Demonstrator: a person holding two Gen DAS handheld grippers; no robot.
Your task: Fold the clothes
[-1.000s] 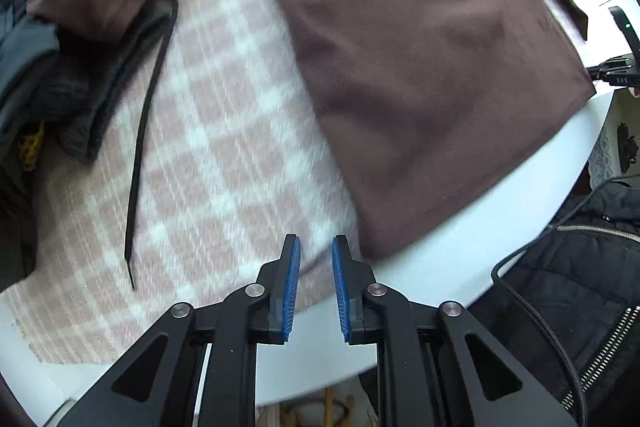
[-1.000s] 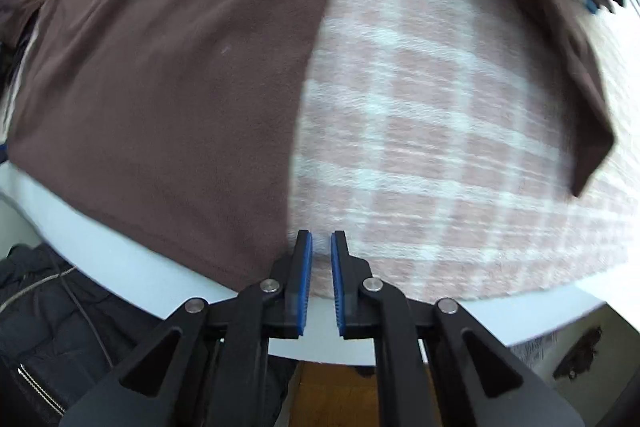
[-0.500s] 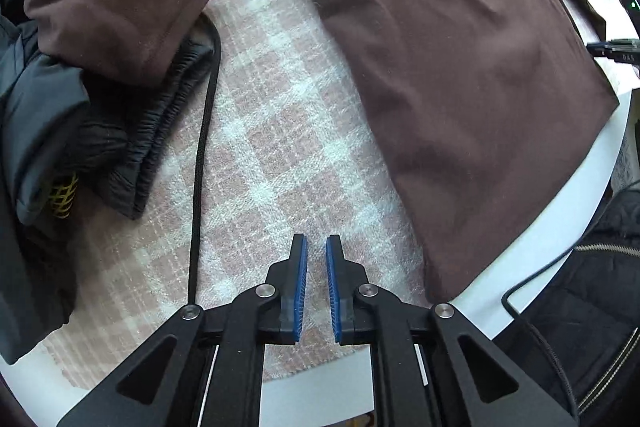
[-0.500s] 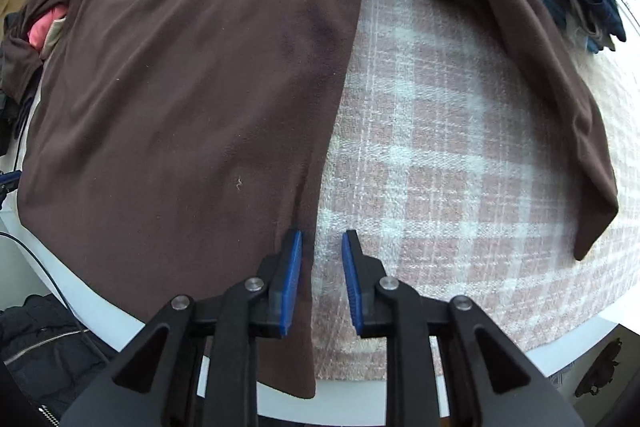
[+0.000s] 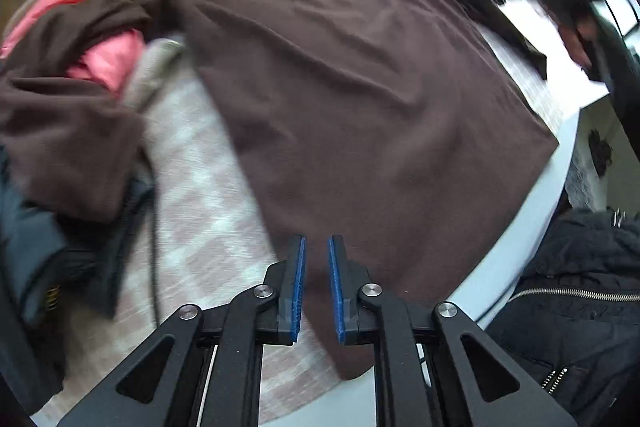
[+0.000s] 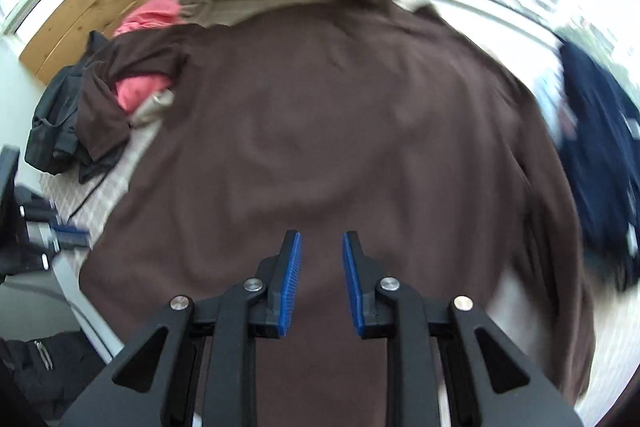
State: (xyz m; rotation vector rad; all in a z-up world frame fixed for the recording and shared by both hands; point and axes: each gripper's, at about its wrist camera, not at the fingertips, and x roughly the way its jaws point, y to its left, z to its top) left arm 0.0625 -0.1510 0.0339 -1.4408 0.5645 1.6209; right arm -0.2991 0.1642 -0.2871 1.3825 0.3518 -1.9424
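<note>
A big brown shirt (image 6: 340,131) lay spread flat on the pink checked blanket (image 5: 200,211) that covered the white table (image 5: 532,227). Its bottom hem reached the table's near edge. The left gripper (image 5: 317,283) hung over the shirt's near left corner, its blue pads a little apart with nothing between them. The right gripper (image 6: 321,281) hung over the shirt's near middle, pads apart and empty too. A pile of clothes (image 5: 68,115) sat by the table's left edge, and dark blue clothes (image 6: 600,163) by the right.

We see the navy clothes (image 6: 600,163) only as a blur at the right. The brown shirt (image 6: 340,131) hides most of the checked cloth (image 5: 200,211).
</note>
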